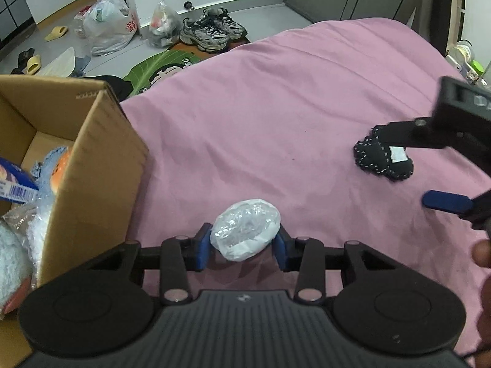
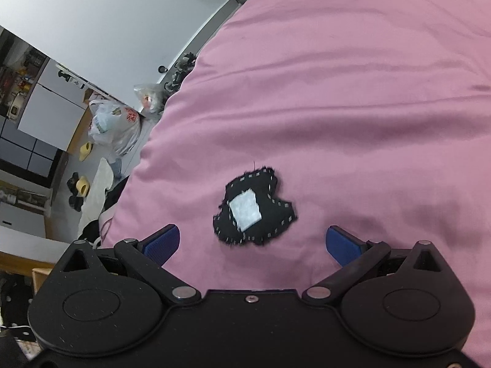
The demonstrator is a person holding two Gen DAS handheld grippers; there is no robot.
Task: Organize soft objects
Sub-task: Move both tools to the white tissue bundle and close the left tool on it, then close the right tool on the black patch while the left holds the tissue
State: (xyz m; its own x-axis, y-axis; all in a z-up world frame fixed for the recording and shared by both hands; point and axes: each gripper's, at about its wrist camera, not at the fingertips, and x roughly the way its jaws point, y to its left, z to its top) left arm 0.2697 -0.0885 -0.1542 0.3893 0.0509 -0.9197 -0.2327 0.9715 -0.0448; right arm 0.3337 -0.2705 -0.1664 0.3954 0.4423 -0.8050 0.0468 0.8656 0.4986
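My left gripper [image 1: 244,247] is shut on a white soft bundle wrapped in clear plastic [image 1: 245,228], held just above the pink bedspread [image 1: 260,116]. A cardboard box [image 1: 92,165] stands to its left with plush toys [image 1: 46,181] inside. A black stitched soft patch with a white square [image 2: 253,208] lies on the bedspread [image 2: 353,92]. My right gripper [image 2: 253,242] is open, its blue pads [image 2: 162,242] on either side of the patch, just short of it. In the left wrist view the right gripper [image 1: 429,171] hovers at the patch [image 1: 383,159].
The floor beyond the bed holds plastic bags [image 1: 107,27], sneakers [image 1: 211,29], slippers [image 1: 56,33] and a cartoon mat [image 1: 159,70]. A white door [image 2: 122,21] and cabinets lie past the bed's left edge.
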